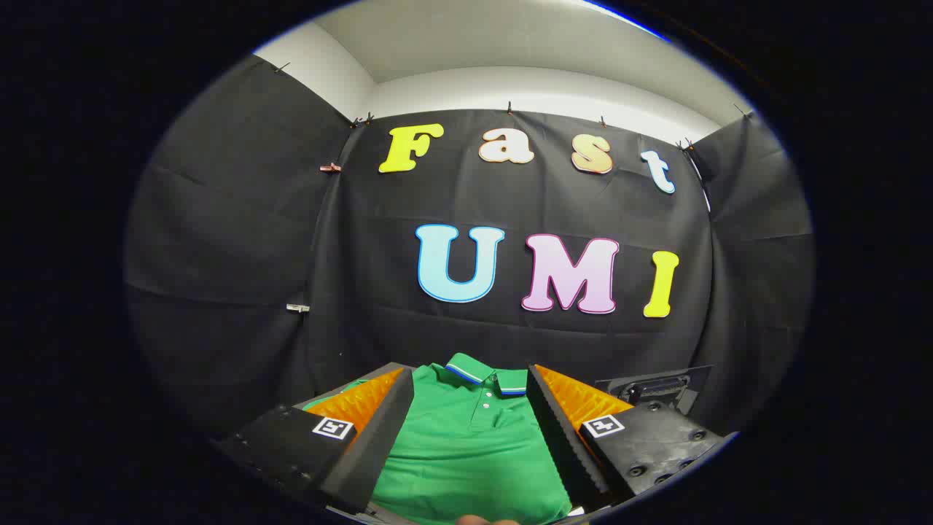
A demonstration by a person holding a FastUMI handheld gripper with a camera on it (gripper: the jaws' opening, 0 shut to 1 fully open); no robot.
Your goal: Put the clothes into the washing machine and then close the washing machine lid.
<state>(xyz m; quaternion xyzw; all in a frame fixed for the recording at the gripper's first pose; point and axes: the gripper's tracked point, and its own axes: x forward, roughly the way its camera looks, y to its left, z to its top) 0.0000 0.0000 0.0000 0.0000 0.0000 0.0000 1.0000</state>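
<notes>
Green fabric lies between the gripper's two fingers: a folded polo shirt with its collar pointing away, toward the wall. The collar carries a thin blue and white stripe along its edge, and below it a short placket shows two small pale buttons. The fingers stand wide apart, one on each side of the shirt, and the cloth spans the whole gap between them; whether their inner faces touch the shirt or merely frame it from above I cannot tell. Each finger bears a small square black-and-white marker on its upper face. Past the right finger, near the foot of the wall, sits a dark box-like part with a recessed slot; what it is cannot be made out. The wall is black cloth hung in three panels, clipped along its top edge, with a pale ceiling above it.
</notes>
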